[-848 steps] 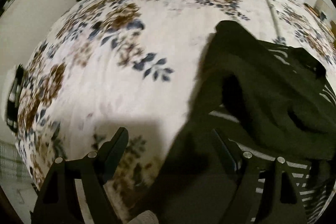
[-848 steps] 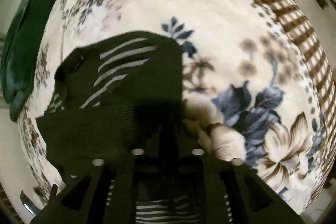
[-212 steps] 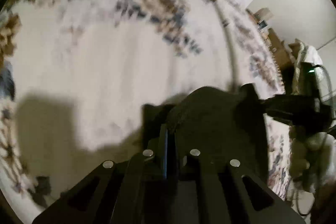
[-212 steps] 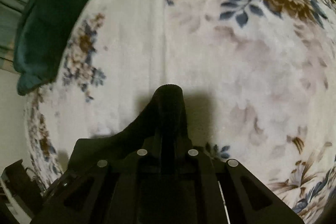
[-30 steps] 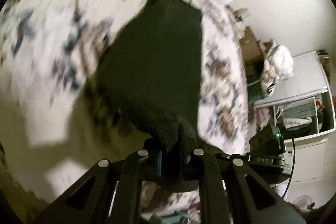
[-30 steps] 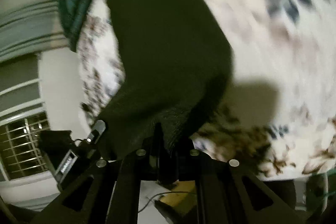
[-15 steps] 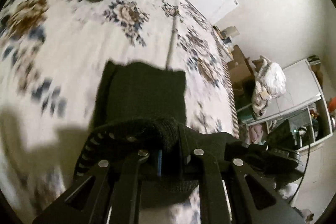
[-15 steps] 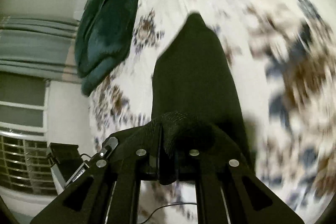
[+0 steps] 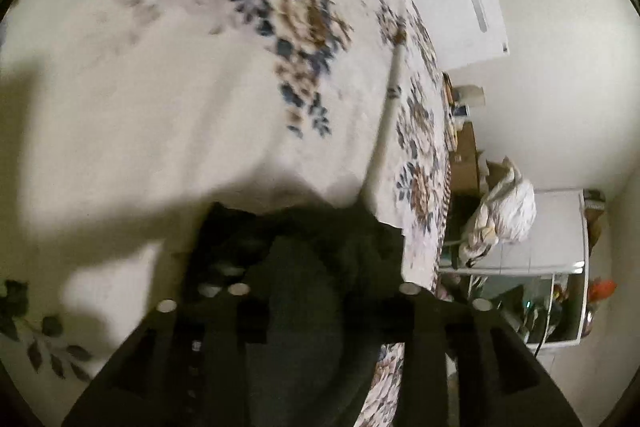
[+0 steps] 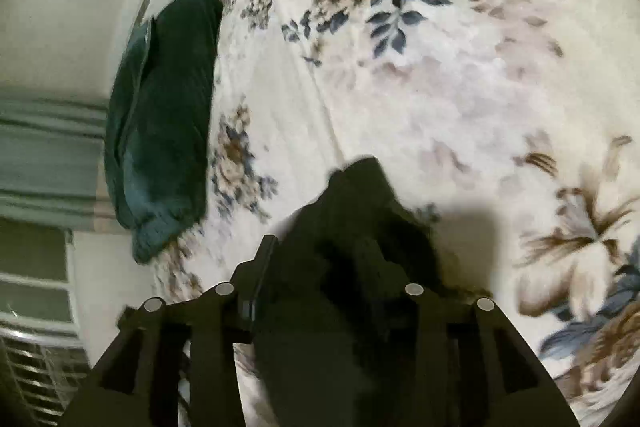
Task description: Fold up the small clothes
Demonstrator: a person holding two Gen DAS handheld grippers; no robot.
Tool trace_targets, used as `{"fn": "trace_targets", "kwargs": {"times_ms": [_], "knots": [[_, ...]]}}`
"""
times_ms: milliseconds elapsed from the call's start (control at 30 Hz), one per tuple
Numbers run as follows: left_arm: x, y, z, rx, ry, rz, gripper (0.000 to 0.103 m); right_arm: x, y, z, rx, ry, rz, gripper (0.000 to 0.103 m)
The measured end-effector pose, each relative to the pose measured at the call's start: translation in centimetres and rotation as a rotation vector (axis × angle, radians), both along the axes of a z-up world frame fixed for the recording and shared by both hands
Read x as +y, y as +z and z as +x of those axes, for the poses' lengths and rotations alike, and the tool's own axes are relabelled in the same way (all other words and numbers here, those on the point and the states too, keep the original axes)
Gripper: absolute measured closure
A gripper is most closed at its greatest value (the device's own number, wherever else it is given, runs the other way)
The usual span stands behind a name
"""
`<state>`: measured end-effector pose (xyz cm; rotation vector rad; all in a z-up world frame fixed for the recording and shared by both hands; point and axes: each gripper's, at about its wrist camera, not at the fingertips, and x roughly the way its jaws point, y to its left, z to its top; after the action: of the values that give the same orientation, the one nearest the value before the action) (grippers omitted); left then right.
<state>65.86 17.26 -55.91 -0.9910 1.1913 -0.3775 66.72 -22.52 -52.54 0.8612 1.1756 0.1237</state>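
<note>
Both jaws have just been opening, parted around the black knit garment (image 9: 308,267) at six o'clock, which lies on the floral bedspread (image 10: 440,87). Whether the left gripper (image 9: 316,267) or right gripper (image 10: 320,267) pads press it cannot be told. A dark green blanket (image 10: 160,131) sits at nine o'clock in the right view.

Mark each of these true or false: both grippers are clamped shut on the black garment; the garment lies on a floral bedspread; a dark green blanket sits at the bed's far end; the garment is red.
1. Both clamped shut: false. The left gripper and right gripper have just been opening, the black garment loose between them.
2. On floral bedspread: true.
3. Dark green blanket at far end: true.
4. Red: false, it is black.
</note>
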Motion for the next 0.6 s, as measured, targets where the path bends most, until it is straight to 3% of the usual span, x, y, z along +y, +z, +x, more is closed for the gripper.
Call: {"fn": "trace_targets", "kwargs": {"times_ms": [133, 200, 367, 400, 433, 467, 533, 600], "knots": [[1.0, -0.2, -1.5, -0.013, 0.008, 0.063, 0.055, 0.5, -1.2, -2.3, 0.034, 0.100, -0.121, 0.051], [0.5, -0.1, -1.8, -0.031, -0.023, 0.149, 0.054, 0.8, -2.1, -3.0, 0.054, 0.129, -0.160, 0.050], [-3.3, -0.9, -0.5, -0.081, -0.174, 0.352, 0.056, 1.4, -5.0, -3.2, 0.104, 0.173, -0.112, 0.051], [-4.2, -0.9, -0.3, -0.101, -0.198, 0.407, 0.061, 1.5, -5.2, -3.0, 0.103, 0.175, -0.110, 0.060], [-4.7, -0.9, -0.2, -0.120, -0.212, 0.436, 0.093, 1.5, -5.1, -3.0, 0.092, 0.164, -0.130, 0.071], [-5.1, -1.0, 0.0, -0.121, -0.223, 0.461, 0.093, 1.4, -4.8, -2.9, 0.076, 0.154, -0.157, 0.093], [-4.7, -0.7, -0.1, -0.138, -0.190, 0.458, 0.096, 0.9, -4.0, -3.0, 0.050, 0.128, -0.139, 0.096], [-3.7, -1.2, 0.0, -0.115, -0.161, 0.432, 0.096, 0.5, -3.0, -3.0, 0.037, 0.105, -0.190, 0.097]]}}
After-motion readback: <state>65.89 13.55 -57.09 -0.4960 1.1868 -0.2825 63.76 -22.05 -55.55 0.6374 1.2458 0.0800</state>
